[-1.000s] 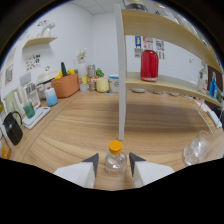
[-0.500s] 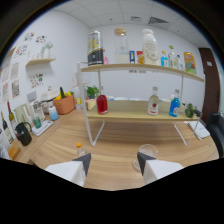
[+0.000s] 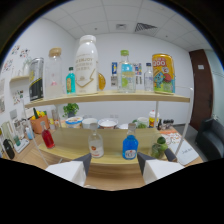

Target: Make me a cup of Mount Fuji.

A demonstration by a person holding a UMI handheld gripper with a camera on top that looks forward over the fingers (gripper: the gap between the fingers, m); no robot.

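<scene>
My gripper [image 3: 114, 169] is open, with nothing between its white fingers [image 3: 70, 173]. Just beyond them stands a wooden two-level shelf [image 3: 112, 98]. On its lower board are a red bottle [image 3: 48, 138], a clear bottle with a red label [image 3: 95, 143] and a blue bottle [image 3: 130, 147], the last two straight ahead of the fingers. The top board carries a tall white bottle [image 3: 86, 65], a clear bottle with a tan cap [image 3: 54, 73], a small teal bottle [image 3: 71, 81], a green-capped water bottle [image 3: 126, 70] and a yellow can [image 3: 163, 74].
Several bowls or tubs [image 3: 107, 122] line the back of the lower board. A green item [image 3: 159, 148] sits at that board's right end. A potted plant [image 3: 39, 122] stands to the left near the wall, and a dark chair [image 3: 210, 140] is at the right.
The view has lifted off the tabletop and closed in on the shelf. The yellow-capped bottle between the fingers a second ago and the glass cup are out of view.
</scene>
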